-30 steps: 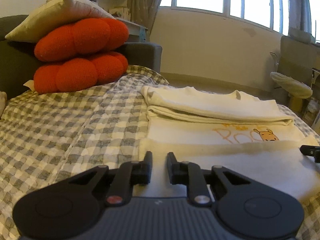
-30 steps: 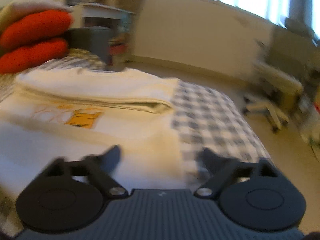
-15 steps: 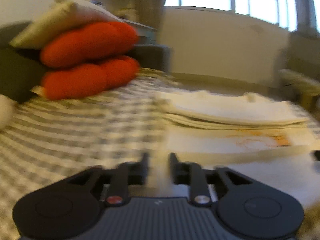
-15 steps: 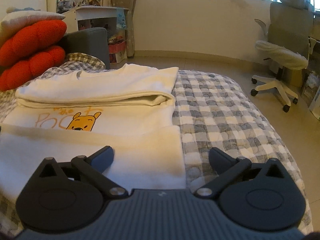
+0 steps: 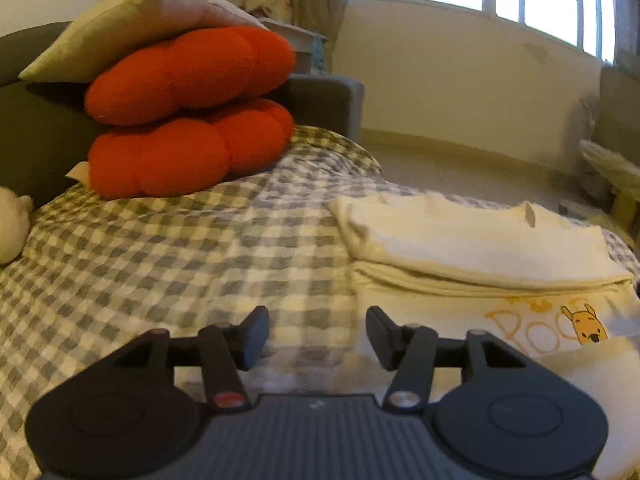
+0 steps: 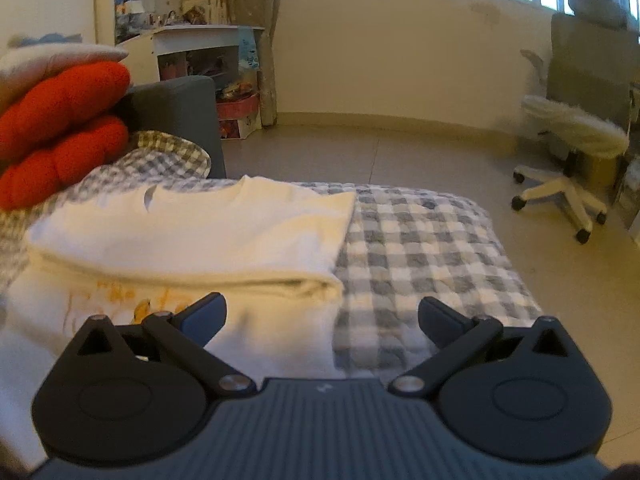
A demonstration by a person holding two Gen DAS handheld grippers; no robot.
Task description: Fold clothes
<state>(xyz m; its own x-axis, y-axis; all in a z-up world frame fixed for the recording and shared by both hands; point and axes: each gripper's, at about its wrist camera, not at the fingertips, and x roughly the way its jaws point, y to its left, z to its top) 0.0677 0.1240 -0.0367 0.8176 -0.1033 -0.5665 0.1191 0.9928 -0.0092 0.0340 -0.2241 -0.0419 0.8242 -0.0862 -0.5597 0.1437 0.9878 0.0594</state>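
A cream T-shirt [image 5: 472,256] with an orange bear print lies partly folded on the grey checked bedcover [image 5: 168,248]; its far part is folded toward me and a near flap covers the hem. It also shows in the right wrist view [image 6: 200,240]. My left gripper [image 5: 316,334] is open and empty, over the shirt's near left edge. My right gripper [image 6: 322,320] is wide open and empty, over the shirt's near right edge, with its left finger above the print.
Two red cushions [image 5: 188,112] under a beige pillow [image 5: 132,28] rest against a dark sofa arm [image 5: 328,100] at the back left. A white swivel chair [image 6: 568,160] stands on the floor at right. A white shelf unit [image 6: 200,52] is behind.
My left gripper has opened, letting go of the shirt's near flap, and swung left. My right gripper stayed open and moved forward over the shirt's right edge.
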